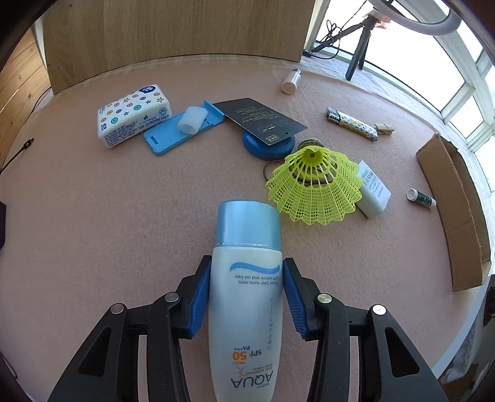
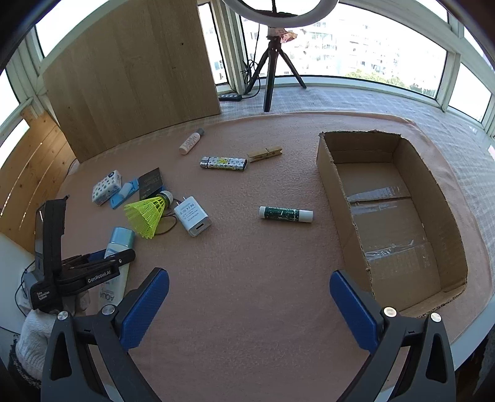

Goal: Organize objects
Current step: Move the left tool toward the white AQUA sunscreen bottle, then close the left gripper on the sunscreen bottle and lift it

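Sunscreen bottle's [image 1: 246, 297] label legible only left-wrist

**Sunlit bay-window corner with a pink-covered table**

A pink felt-like cloth [image 2: 247, 278] covers the table. At eleven o'clock a light wooden panel [image 2: 133, 62] stands upright behind it. From twelve to three o'clock white-framed windows [image 2: 371, 40] curve round, letting in bright daylight. At twelve o'clock a dark tripod [image 2: 272, 68] carries a white ring light [image 2: 278, 14].
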